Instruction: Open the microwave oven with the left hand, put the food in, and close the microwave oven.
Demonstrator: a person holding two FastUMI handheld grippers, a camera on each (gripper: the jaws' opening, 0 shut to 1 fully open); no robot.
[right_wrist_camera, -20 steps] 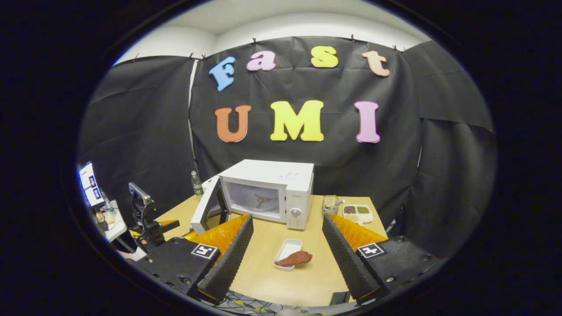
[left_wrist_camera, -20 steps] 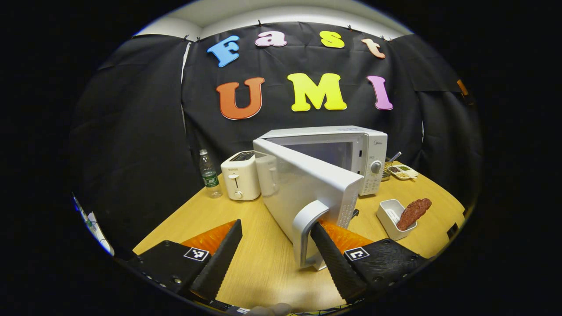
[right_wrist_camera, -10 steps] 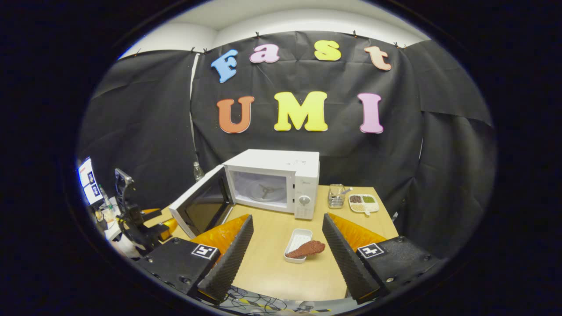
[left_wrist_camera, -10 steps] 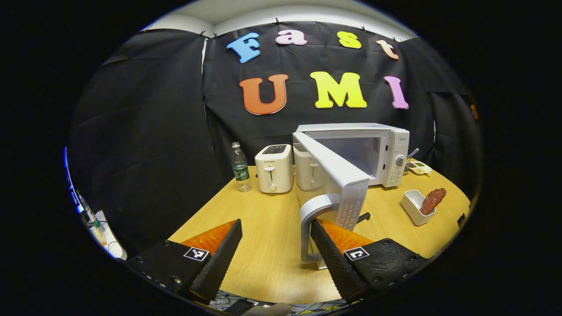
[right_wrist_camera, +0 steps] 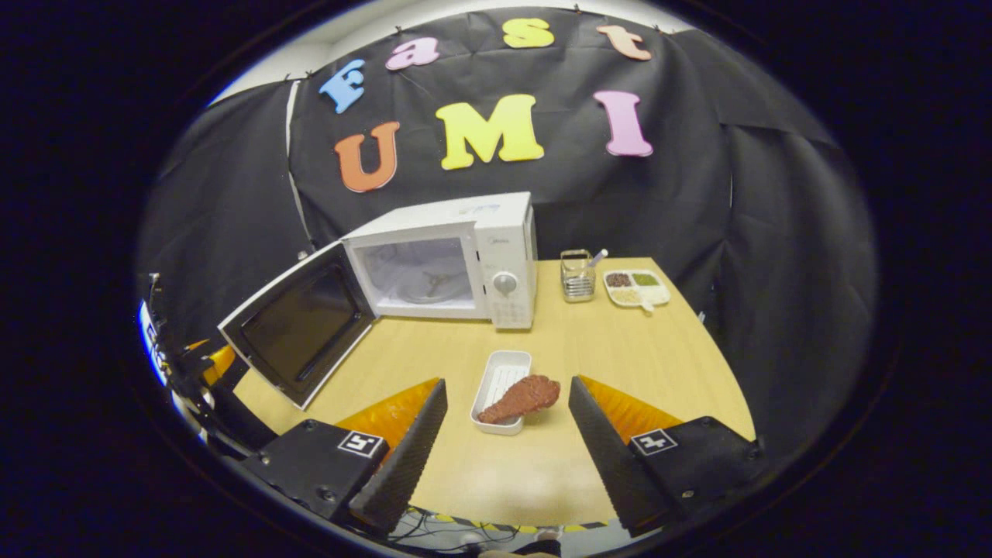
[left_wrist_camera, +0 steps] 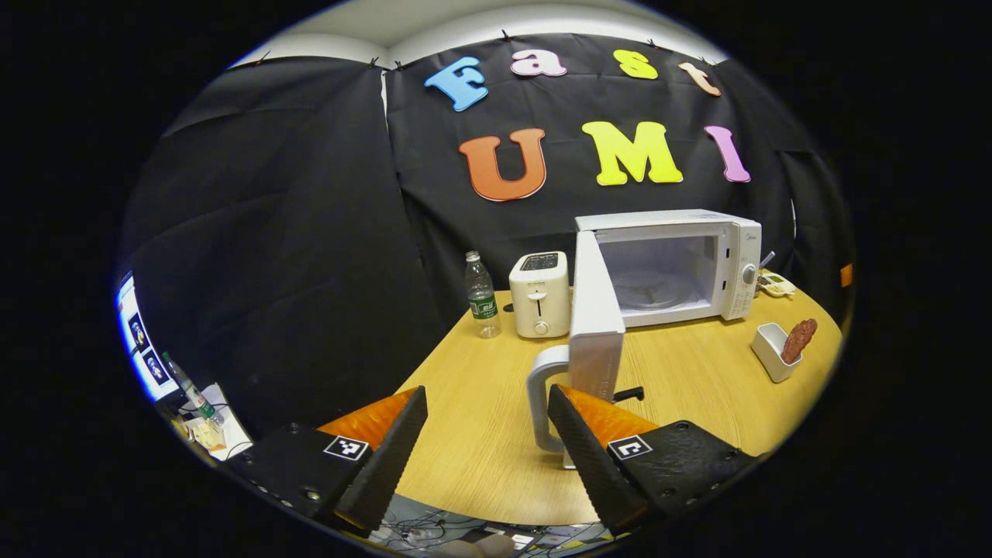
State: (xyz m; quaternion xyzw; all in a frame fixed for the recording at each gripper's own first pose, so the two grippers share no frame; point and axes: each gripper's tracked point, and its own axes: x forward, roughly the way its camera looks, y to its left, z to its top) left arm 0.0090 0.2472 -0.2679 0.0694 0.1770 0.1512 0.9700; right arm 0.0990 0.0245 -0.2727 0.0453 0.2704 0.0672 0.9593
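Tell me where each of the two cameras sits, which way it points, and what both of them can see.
Left gripper view: rides the left gripper, left of the table, facing the open microwave door edge-on; its own spread fingers show, one beside the door handle.
Right gripper view: rides the right gripper, at the table's front, above the food on its white tray; its own fingers show, open.
Shared: microwave, door, food, tray, table.

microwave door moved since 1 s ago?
Yes. In the right gripper view the door has swung further out from the microwave body, which stays put on the table; the cavity is now fully exposed.
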